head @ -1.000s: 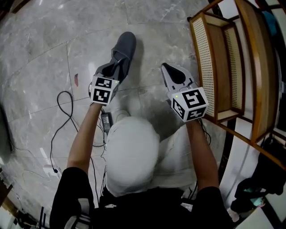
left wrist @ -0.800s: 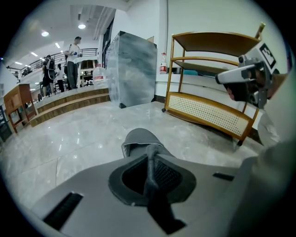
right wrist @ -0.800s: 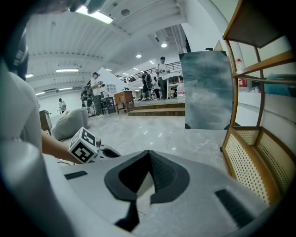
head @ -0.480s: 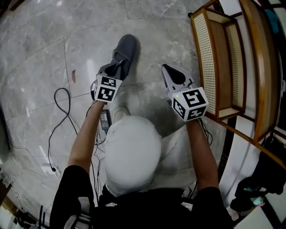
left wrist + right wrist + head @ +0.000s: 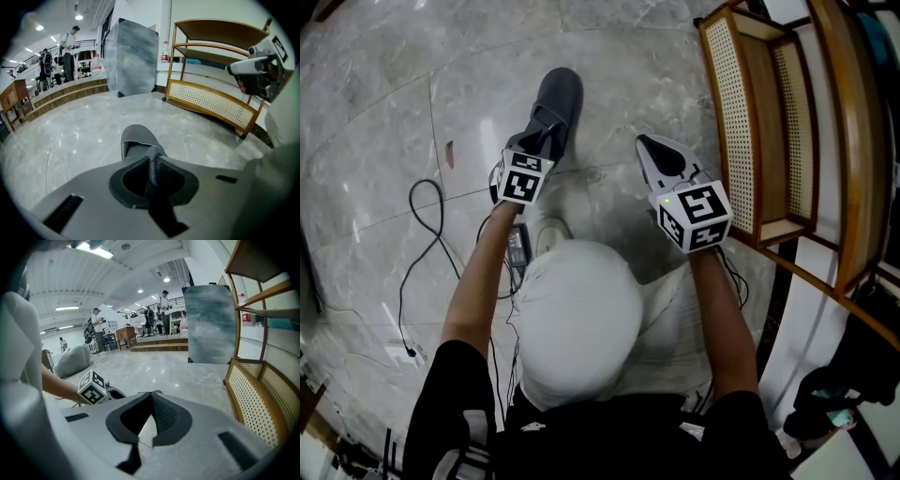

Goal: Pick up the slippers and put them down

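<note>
A single dark grey slipper [image 5: 558,98] is in view, toe pointing away from me, low over the marble floor. My left gripper [image 5: 546,141] is shut on its heel-side rim. In the left gripper view the jaws [image 5: 152,158] pinch that thin rim, and the slipper [image 5: 137,139] stretches out beyond them. I cannot tell whether its sole touches the floor. My right gripper [image 5: 645,143] hovers to the right of the slipper, apart from it. Its tips [image 5: 151,395] meet with nothing between them. No second slipper shows.
A wooden rack with cane panels [image 5: 769,122] stands close on the right, next to my right gripper. Black cables [image 5: 422,216] and a power adapter [image 5: 522,246] lie on the floor by my left arm. A small red scrap [image 5: 448,155] lies further left. A grey block [image 5: 131,56] stands far ahead.
My left gripper and the slipper it holds have sunk a little and shifted slightly away from me. My right gripper has dropped a little. Both sets of jaws stay as they were.
</note>
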The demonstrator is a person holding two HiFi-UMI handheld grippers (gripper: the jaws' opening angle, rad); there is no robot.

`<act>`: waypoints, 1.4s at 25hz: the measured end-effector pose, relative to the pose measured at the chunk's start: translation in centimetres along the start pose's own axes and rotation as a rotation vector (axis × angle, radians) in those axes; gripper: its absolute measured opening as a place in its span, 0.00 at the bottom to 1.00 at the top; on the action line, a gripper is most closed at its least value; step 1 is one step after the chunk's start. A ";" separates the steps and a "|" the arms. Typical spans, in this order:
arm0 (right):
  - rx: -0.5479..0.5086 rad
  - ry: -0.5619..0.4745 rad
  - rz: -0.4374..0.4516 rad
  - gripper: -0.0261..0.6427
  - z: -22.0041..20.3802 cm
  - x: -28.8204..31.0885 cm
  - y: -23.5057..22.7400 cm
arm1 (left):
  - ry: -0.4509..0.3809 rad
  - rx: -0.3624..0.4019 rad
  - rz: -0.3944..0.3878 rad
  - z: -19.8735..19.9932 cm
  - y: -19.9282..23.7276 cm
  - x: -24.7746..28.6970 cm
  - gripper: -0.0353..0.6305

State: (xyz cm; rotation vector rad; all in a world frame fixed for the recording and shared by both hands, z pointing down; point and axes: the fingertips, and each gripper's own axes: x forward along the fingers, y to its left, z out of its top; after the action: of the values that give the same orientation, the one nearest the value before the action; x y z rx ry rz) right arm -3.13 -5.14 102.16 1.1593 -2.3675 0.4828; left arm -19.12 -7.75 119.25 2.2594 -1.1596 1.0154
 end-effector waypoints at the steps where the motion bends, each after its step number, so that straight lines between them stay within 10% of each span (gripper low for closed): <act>1: 0.001 0.003 -0.001 0.03 -0.1 0.0 -0.1 | 0.002 -0.004 -0.002 -0.1 0.0 0.2 0.08; 35: 0.008 0.029 0.015 0.03 -0.3 0.4 0.2 | 0.051 -0.127 -0.020 -0.5 0.4 -0.3 0.20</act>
State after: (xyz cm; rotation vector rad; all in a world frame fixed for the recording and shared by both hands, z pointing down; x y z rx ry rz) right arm -3.45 -5.08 102.64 1.1316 -2.3531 0.5111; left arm -19.77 -7.56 119.34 2.1302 -1.1451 0.9580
